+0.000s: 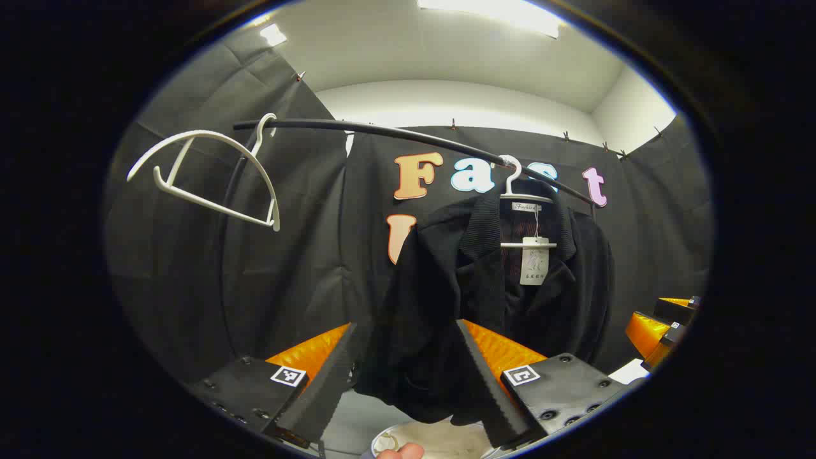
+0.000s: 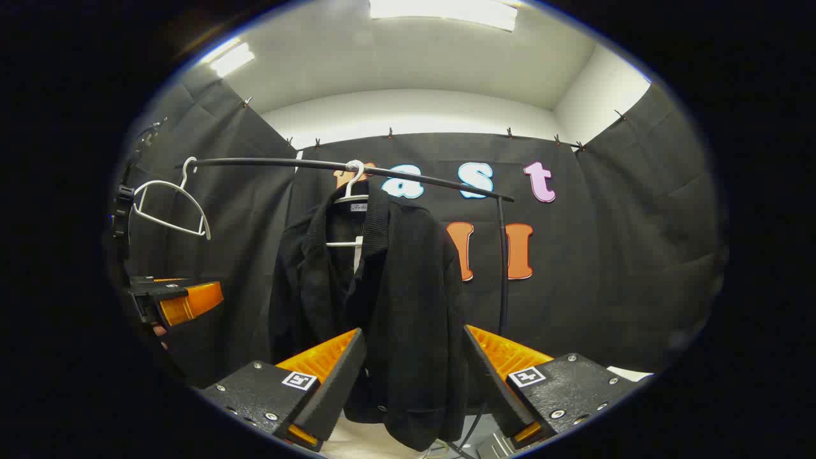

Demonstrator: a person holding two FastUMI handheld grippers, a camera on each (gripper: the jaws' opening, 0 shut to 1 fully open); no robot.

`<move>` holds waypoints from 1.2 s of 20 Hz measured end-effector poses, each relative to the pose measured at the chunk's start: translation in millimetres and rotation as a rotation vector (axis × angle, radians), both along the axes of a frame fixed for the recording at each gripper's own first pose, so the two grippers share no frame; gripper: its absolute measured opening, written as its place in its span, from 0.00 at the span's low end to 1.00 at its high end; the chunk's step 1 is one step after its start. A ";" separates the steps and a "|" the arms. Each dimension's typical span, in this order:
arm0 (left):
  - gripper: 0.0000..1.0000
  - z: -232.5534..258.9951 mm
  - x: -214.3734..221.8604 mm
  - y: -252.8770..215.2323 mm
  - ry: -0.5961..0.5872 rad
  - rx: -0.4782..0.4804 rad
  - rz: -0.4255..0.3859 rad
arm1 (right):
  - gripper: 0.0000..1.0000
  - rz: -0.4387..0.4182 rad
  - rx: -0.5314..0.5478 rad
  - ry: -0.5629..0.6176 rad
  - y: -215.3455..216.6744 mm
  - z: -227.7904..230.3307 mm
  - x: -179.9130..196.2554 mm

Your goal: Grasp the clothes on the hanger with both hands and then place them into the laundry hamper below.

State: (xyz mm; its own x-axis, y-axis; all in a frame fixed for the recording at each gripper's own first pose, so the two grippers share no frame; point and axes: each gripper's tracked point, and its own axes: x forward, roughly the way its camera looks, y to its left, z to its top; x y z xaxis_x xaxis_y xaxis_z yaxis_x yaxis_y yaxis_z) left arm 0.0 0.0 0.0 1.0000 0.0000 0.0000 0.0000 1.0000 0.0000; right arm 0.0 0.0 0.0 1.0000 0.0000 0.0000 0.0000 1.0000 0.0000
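parted tongs (image 2: 411, 382), black jacket (image 2: 382, 306) on rail (image 2: 331, 166)

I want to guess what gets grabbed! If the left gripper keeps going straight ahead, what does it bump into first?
Most likely the black jacket on its white hanger: it hangs right between the left gripper's open jaws, though depth is hard to judge.

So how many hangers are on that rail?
2. An empty white hanger hangs near the rail's left end; a second hanger farther right carries the black jacket. None seems hidden.
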 end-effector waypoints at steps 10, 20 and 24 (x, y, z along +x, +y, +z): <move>0.97 0.5 2.6 -2.7 0.002 0.004 -0.027 | 0.93 -0.005 0.001 -0.005 3.7 1.7 0.4; 0.97 -0.8 -0.5 5.9 0.005 0.010 -0.013 | 0.93 0.017 0.006 0.019 14.8 -5.1 2.8; 0.97 -1.3 -3.6 10.3 0.007 0.010 -0.006 | 0.93 0.038 0.005 0.021 28.1 -8.1 21.3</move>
State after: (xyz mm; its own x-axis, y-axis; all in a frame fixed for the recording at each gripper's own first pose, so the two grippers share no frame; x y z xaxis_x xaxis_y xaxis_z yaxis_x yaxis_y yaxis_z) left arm -3.6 10.3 -1.3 1.0000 -0.0057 -0.0073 0.0058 0.9999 0.0095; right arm 21.3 28.1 -8.1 0.9990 0.0381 -0.0212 -0.0380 0.9993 0.0056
